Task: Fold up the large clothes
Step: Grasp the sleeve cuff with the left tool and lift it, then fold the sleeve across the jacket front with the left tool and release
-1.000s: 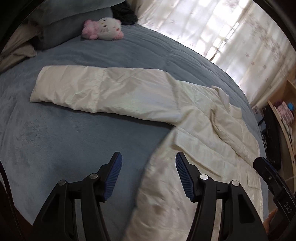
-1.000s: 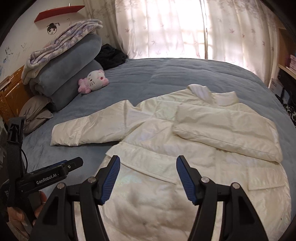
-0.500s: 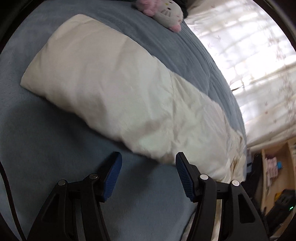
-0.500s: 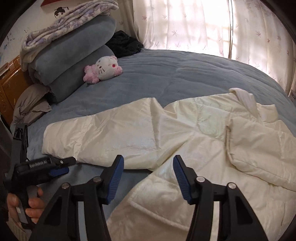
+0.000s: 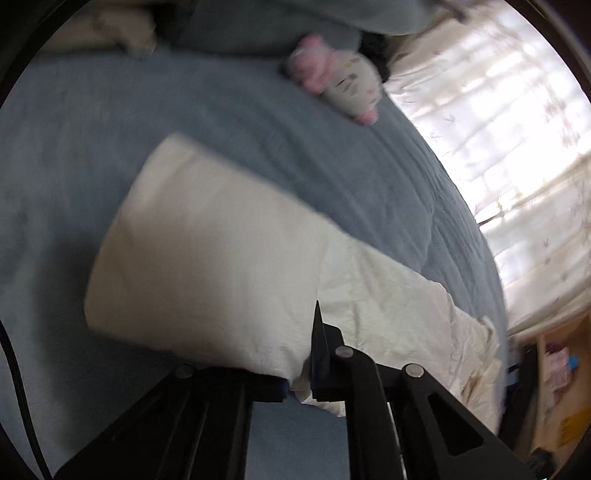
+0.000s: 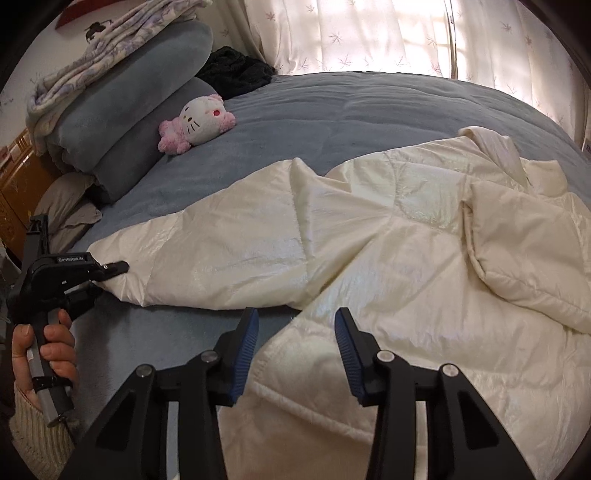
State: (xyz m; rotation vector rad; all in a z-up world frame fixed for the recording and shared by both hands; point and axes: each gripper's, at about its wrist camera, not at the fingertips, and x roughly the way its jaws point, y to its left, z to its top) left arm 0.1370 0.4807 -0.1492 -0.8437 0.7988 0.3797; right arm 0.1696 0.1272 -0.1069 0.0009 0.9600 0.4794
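A cream quilted jacket [image 6: 388, 266] lies spread on the blue bed, one sleeve [image 6: 207, 266] stretched to the left, the other sleeve [image 6: 528, 251] folded over the body. My left gripper [image 5: 299, 373] is shut on the near edge of the stretched sleeve [image 5: 221, 266] close to the cuff; in the right wrist view it [image 6: 110, 267] sits at the cuff end. My right gripper [image 6: 293, 343] is open and empty, hovering over the spot where the sleeve meets the jacket's side.
A pink and white plush cat [image 6: 197, 123] lies on the blue bedspread [image 6: 362, 107] beyond the sleeve. Rolled blue blankets [image 6: 122, 110] and a dark garment [image 6: 236, 72] sit at the head. Curtains [image 6: 388, 33] hang behind. A wooden shelf [image 5: 557, 387] stands beside the bed.
My left gripper moved down to the sleeve's cuff end and closed on its edge. My right gripper moved in lower over the jacket's armpit and stayed open.
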